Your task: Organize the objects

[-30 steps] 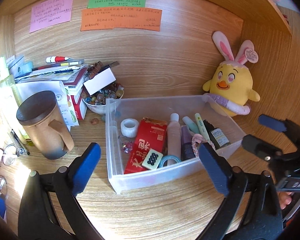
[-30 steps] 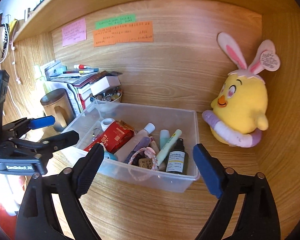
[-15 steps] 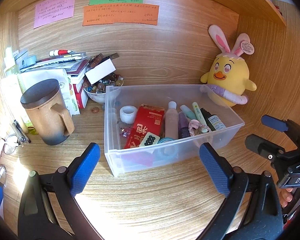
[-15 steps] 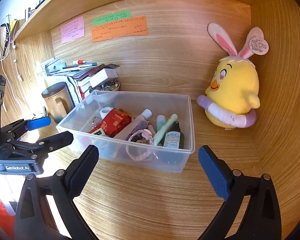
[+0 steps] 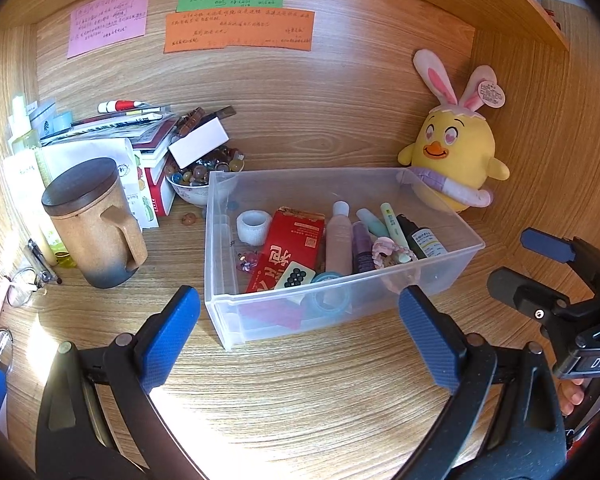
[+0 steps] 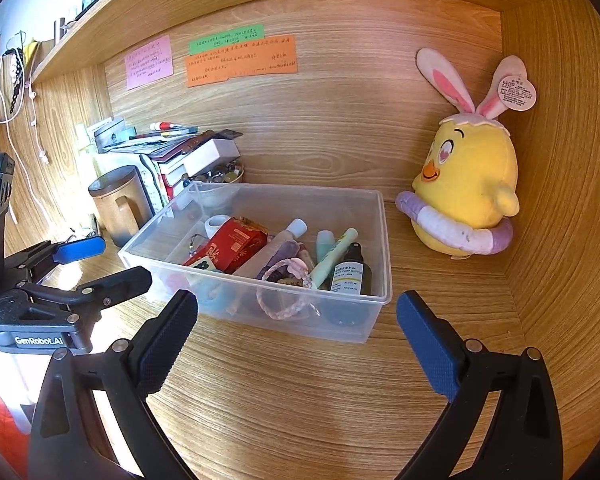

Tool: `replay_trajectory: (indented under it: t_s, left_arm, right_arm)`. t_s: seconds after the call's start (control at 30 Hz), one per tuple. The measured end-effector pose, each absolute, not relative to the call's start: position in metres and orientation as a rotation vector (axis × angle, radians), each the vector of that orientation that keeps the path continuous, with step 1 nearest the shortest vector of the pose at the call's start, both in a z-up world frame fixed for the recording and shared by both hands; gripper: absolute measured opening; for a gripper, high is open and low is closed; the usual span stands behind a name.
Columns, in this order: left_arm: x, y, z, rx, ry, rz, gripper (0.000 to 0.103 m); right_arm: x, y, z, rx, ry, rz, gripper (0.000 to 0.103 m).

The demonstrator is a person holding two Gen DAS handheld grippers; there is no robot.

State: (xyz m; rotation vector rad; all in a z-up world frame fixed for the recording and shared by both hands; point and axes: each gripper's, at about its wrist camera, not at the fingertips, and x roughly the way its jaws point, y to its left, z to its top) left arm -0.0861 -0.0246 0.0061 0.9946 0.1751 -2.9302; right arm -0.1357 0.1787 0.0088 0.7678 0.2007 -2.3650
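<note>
A clear plastic box (image 5: 300, 174) sits on the wooden desk, also in the right wrist view (image 6: 386, 240). Inside lie a red packet (image 5: 292, 248), a white tape roll (image 5: 254, 226), several small bottles and tubes (image 5: 340, 240), a pink braided hair tie (image 6: 284, 268), a mahjong tile (image 5: 296, 278) and a blue tape ring (image 5: 332, 300). My left gripper (image 5: 298, 294) stands open just short of the box's front wall, holding nothing. My right gripper (image 6: 297, 298) is open before the box's near right corner, also holding nothing.
A yellow bunny-eared plush chick (image 5: 456, 164) sits in the back right corner. Left of the box stand a lidded brown mug (image 5: 96, 224), a bowl of beads (image 5: 196, 184) and stacked books (image 5: 140, 140). Sticky notes (image 5: 240, 32) hang on the back panel. Wooden walls close in on both sides.
Both grippers have drawn back a little from the box, so its front wall now lies beyond the fingertips. The right gripper's jaws have spread slightly wider.
</note>
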Motion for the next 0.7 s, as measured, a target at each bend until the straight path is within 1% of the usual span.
replay_trajectory:
  t_s: [0.7]
  left_arm:
    - [-0.0873,-0.0258,0.0054,1.001,0.190,-2.929,0.101]
  right_arm:
    - [-0.1353,0.1750,0.0078,0.772,0.206,-2.355,0.099]
